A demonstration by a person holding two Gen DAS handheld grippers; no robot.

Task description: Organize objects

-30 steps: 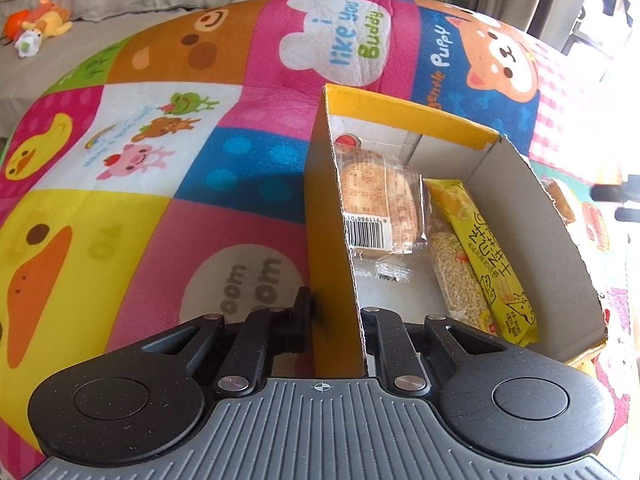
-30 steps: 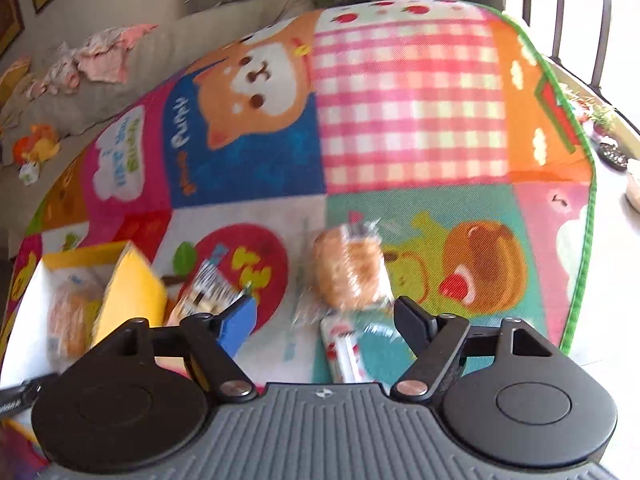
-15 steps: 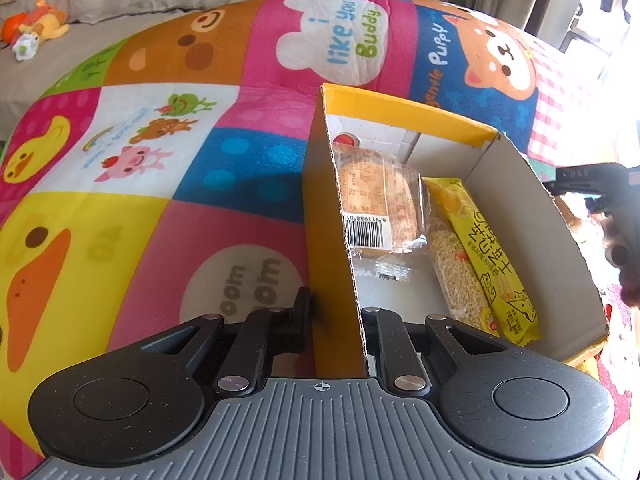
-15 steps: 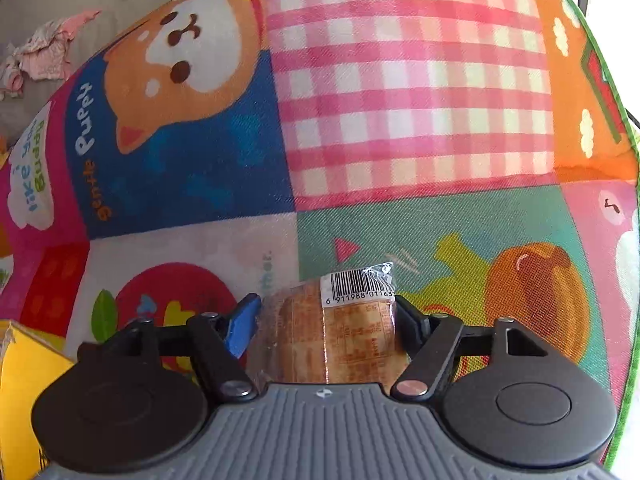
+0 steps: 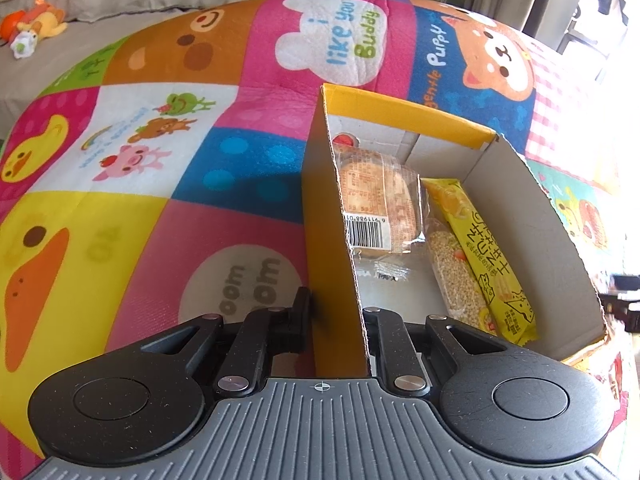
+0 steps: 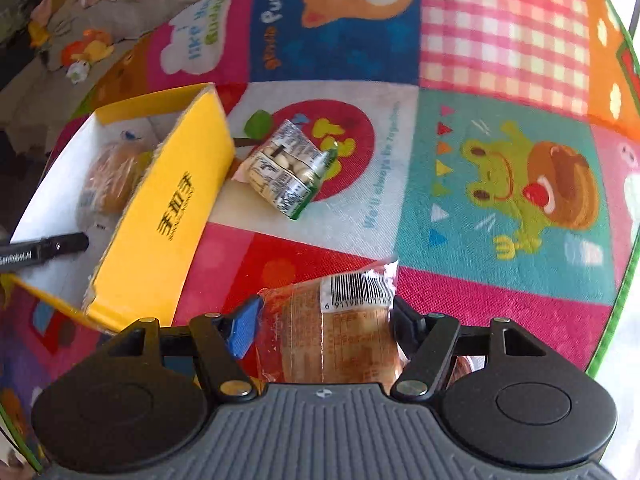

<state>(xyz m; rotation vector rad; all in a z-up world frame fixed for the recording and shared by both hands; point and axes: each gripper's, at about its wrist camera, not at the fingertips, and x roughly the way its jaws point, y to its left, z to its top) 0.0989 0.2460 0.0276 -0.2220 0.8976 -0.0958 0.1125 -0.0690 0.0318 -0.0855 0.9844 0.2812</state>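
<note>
My left gripper [image 5: 337, 322] is shut on the near left wall of an open yellow cardboard box [image 5: 324, 216]. Inside lie a wrapped round pastry [image 5: 376, 200] and a yellow snack bar [image 5: 486, 256]. My right gripper [image 6: 324, 320] is shut on a second wrapped pastry [image 6: 332, 340] with a barcode label and holds it above the mat, right of the box [image 6: 168, 216]. A clear packet of white nuts [image 6: 286, 168] lies on the mat beside the box's far right corner.
A colourful cartoon play mat [image 5: 120, 208] covers the floor. Plush toys [image 5: 34, 24] and clothes lie on a grey cushion beyond its far edge. The mat's green border [image 6: 616, 312] runs along the right.
My right gripper has closed on the pastry, lifted it off the mat and swung left toward the box. The left gripper has held the box wall still.
</note>
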